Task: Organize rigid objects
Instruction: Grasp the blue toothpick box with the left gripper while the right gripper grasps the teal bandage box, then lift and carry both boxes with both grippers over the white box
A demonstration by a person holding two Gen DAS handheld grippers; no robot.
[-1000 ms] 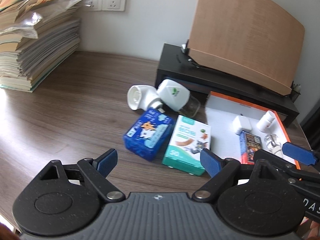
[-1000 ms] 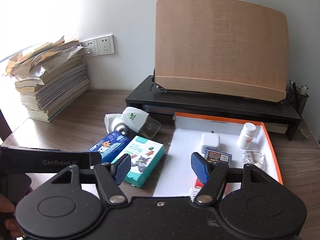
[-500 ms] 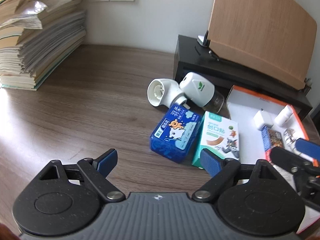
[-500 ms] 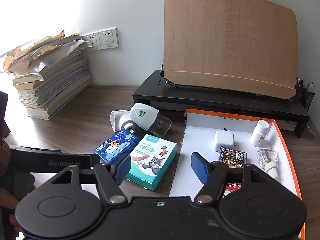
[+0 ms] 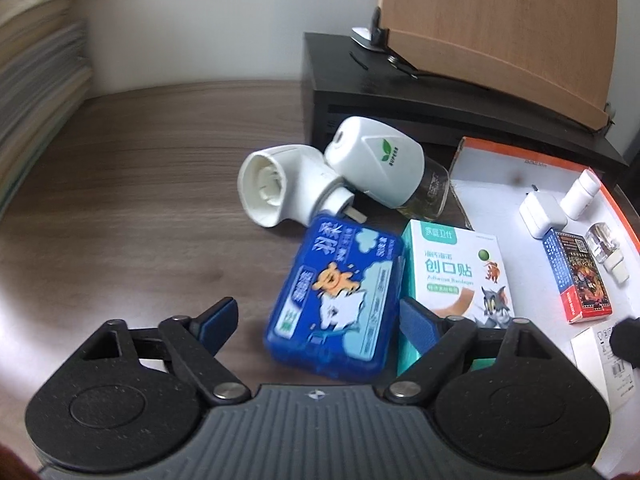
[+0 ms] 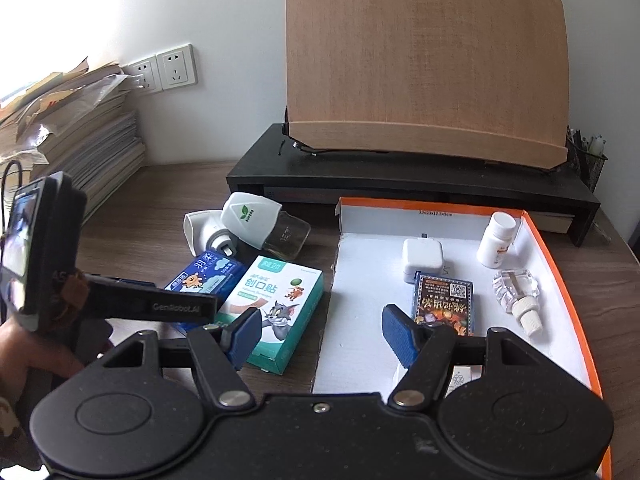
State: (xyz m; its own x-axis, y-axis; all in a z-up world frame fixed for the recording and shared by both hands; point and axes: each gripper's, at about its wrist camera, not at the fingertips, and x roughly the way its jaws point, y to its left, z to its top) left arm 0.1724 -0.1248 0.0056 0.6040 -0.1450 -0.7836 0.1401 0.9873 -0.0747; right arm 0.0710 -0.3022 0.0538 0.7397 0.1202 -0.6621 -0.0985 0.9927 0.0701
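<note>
A blue box (image 5: 336, 296) lies on the wooden desk, with a teal bandage box (image 5: 456, 276) touching its right side. My left gripper (image 5: 316, 320) is open and empty, its jaws on either side of the blue box's near end. Behind lie a white plug-in device (image 5: 280, 192) and a white vaporizer with a glass bottle (image 5: 380, 160). My right gripper (image 6: 320, 334) is open and empty over the left edge of the orange-rimmed white tray (image 6: 360, 344). The blue box (image 6: 208, 276) and bandage box (image 6: 280, 304) also show in the right wrist view.
The tray (image 5: 480, 184) holds a white charger (image 6: 422, 260), a card deck (image 6: 444, 304), a white pill bottle (image 6: 496, 240) and a clear bottle (image 6: 516, 292). A black riser with a wooden board (image 6: 420, 60) stands behind. A stack of books (image 6: 80, 140) fills the left.
My left gripper moved forward and right, closing in on the blue box, which now sits between its open jaws. My right gripper shifted a little left and closer to the tray.
</note>
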